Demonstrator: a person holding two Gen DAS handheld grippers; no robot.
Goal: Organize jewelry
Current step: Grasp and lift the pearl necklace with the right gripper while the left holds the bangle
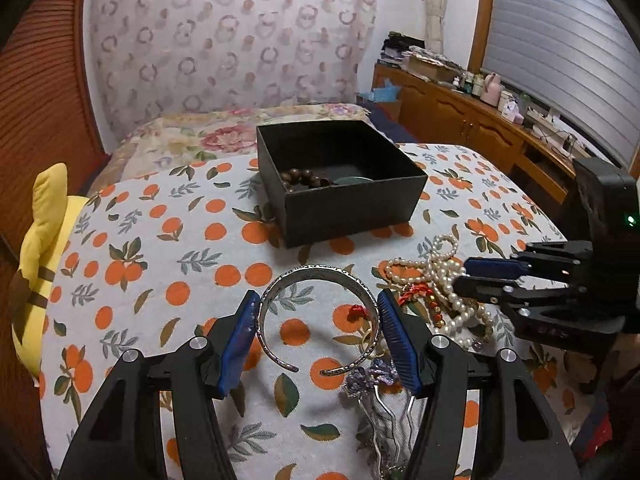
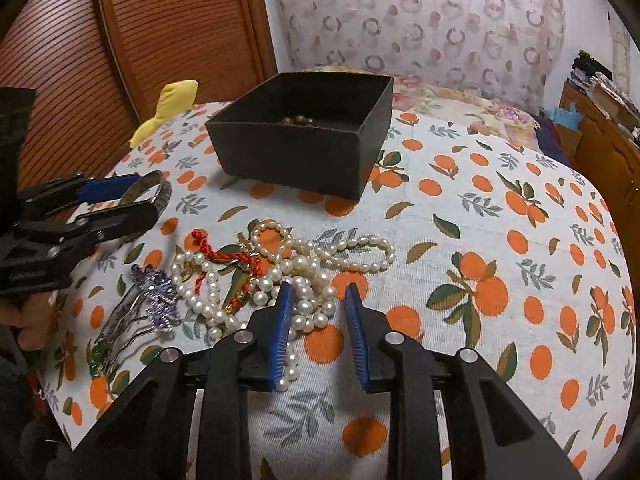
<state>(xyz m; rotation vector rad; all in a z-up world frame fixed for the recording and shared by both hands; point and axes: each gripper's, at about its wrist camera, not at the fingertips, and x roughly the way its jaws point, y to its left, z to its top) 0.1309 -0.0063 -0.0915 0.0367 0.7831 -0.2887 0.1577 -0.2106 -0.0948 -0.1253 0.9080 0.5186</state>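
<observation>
Orange-printed cloth [image 1: 168, 240] covers the table in a bedroom with a flowered bedspread and wooden cabinets behind. Nearest the left wrist camera, the left gripper [image 1: 318, 300] pinches a silver cuff bracelet [image 1: 316, 280] across its width, both blue pads pressed on its sides, the cuff's gap facing the camera. Just beside it on the right lie a purple beaded hair comb [image 2: 158, 296] and a red cord charm [image 2: 224, 254]. The right gripper [image 2: 318, 290] points down over a tangled pearl necklace [image 2: 304, 264]; its jaws stand partly spread, with pearls lying between the blue pads, not clamped. Farther back sits a black open box [image 1: 352, 208] holding a brown bead bracelet [image 1: 306, 178] and a greenish piece too hidden to identify. A yellow plush toy [image 1: 44, 240] hangs at the table's left edge.
</observation>
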